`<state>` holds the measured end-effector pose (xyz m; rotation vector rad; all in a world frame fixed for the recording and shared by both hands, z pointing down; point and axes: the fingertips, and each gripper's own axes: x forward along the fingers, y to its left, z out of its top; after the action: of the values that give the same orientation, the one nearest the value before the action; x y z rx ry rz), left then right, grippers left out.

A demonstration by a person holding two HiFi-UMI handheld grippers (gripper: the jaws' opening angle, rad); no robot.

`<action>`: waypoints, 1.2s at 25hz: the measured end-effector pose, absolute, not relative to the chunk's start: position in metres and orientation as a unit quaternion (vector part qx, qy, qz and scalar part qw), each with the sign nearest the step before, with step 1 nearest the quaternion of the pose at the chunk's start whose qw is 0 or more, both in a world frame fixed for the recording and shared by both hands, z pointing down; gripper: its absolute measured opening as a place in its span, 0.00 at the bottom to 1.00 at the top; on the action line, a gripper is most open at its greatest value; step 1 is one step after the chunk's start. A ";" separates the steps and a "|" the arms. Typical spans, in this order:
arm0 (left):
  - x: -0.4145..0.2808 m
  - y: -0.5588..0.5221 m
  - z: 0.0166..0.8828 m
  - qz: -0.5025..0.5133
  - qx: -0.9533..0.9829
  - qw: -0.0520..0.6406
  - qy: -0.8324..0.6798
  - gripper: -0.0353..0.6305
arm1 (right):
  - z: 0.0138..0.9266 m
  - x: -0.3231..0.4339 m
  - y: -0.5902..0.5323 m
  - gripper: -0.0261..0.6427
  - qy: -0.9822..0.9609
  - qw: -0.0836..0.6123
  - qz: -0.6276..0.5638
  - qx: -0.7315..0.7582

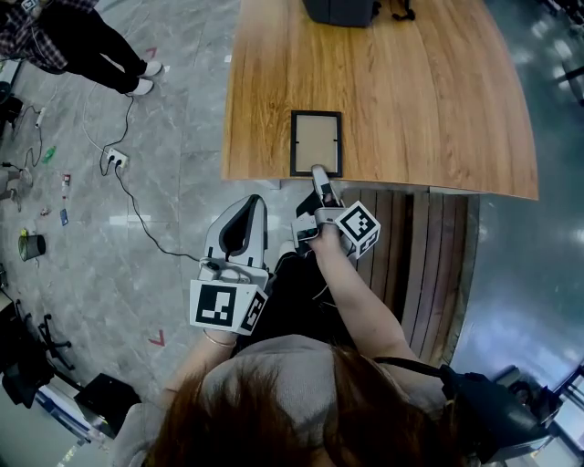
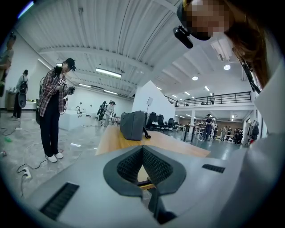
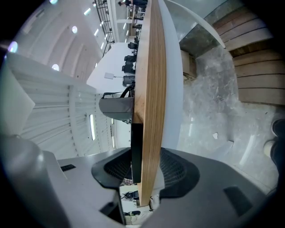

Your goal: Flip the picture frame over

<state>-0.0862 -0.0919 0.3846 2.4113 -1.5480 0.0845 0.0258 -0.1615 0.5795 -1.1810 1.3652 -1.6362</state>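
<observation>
A black picture frame [image 1: 316, 143] with a tan middle lies flat on the wooden table [image 1: 411, 91], close to its near edge. My right gripper [image 1: 319, 175] is rolled on its side and reaches over that edge. In the right gripper view its open jaws straddle the table edge [image 3: 151, 89] and the frame's dark near edge [image 3: 136, 147], one pad over the frame and one under the tabletop, with gaps on both sides. My left gripper [image 1: 250, 210] hangs off the table's near left corner above the floor, and its pads [image 2: 153, 167] meet at the tips with nothing between them.
A dark grey bag [image 1: 339, 11] sits at the table's far end. A person [image 1: 82, 41] stands on the marble floor at the far left. A power strip [image 1: 113, 160] and cable lie on the floor. Wooden slats [image 1: 429, 246] run below the table on the right.
</observation>
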 end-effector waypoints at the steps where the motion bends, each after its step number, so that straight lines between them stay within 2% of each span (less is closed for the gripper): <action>1: -0.086 -0.092 0.385 0.030 0.833 0.138 -0.535 0.06 | 0.580 0.026 -0.162 0.33 0.525 0.347 -0.632 -0.452; 23: -0.078 -0.094 0.386 0.026 0.838 0.142 -0.527 0.06 | 0.581 0.028 -0.147 0.32 0.506 0.336 -0.652 -0.454; 25: -0.077 -0.093 0.386 0.026 0.839 0.141 -0.525 0.06 | 0.576 0.029 -0.141 0.27 0.512 0.341 -0.646 -0.452; 27: -0.075 -0.092 0.386 0.027 0.840 0.140 -0.523 0.06 | 0.571 0.030 -0.139 0.18 0.521 0.343 -0.638 -0.452; 30: -0.073 -0.092 0.385 0.027 0.842 0.140 -0.520 0.06 | 0.569 0.030 -0.139 0.17 0.524 0.345 -0.635 -0.451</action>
<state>-0.0728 -0.0918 0.3847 2.4336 -1.5034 0.0781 0.0304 -0.1391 0.5686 -1.1701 1.3592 -1.6489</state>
